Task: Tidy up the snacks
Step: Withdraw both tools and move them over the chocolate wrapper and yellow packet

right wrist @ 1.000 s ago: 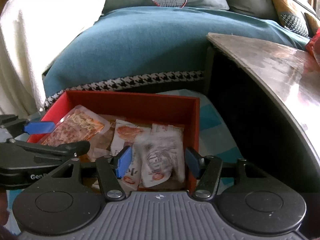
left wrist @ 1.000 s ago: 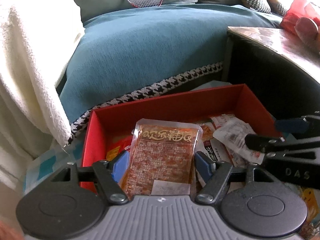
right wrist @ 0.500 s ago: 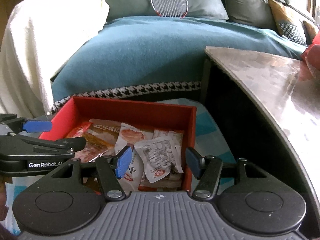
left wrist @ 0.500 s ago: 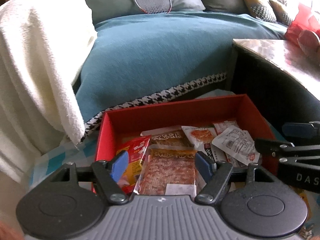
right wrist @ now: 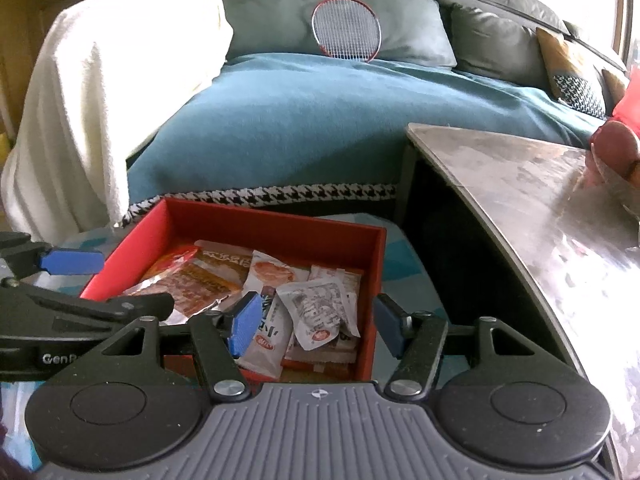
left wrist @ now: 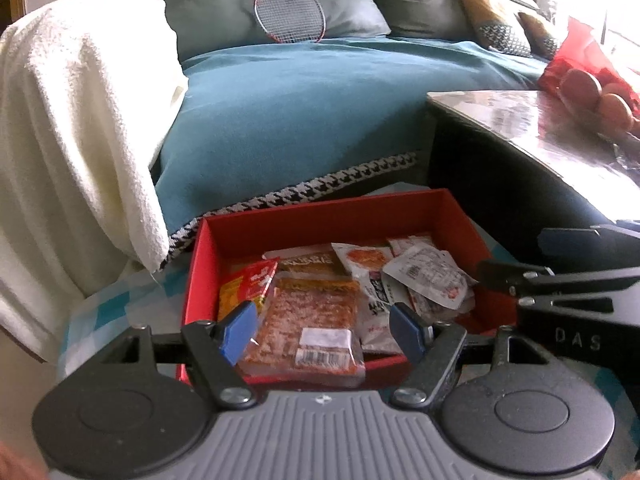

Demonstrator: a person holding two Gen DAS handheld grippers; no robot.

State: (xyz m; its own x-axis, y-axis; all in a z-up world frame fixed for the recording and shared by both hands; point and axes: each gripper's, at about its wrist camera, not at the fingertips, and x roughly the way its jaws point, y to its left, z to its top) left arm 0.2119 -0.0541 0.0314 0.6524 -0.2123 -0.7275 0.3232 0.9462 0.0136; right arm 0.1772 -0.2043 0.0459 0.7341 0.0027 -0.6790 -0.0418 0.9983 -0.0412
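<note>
1. Red cardboard forms the box [left wrist: 320, 216] that holds the snacks; it sits on a blue-and-white patterned floor covering [left wrist: 100, 312], between the sofa's teal throw [left wrist: 300, 120] and the dark side of a low table [left wrist: 540, 120].
2. Inside the box the packets lie loose and overlapping, so I judge them dropped in, not stacked. A large orange packet [left wrist: 312, 320] with a barcode label lies at the near wall, a red-and-yellow sachet [left wrist: 248, 284] leans beside it, and a crumpled white packet [left wrist: 432, 276] rests on top toward the right.
3. The left gripper [left wrist: 322, 330] hangs above the near edge of the box, its blue-tipped tongs spread wide with nothing between them; the orange packet lies below the gap, not pinched.
4. The right gripper [right wrist: 316, 322] also hangs over the box's near right corner, tongs wide apart and empty, with the white packet beneath.
5. Both tools point down into the box, which suits checking or nudging the contents.
6. On the table stands a red bag with round reddish fruit [left wrist: 580, 84]; a badminton racket [left wrist: 288, 12] leans on the sofa cushions and a white towel [left wrist: 80, 120] drapes the armrest.
7. My judgement: the sorting looks nearly finished, since no snack shows outside the box.
</note>
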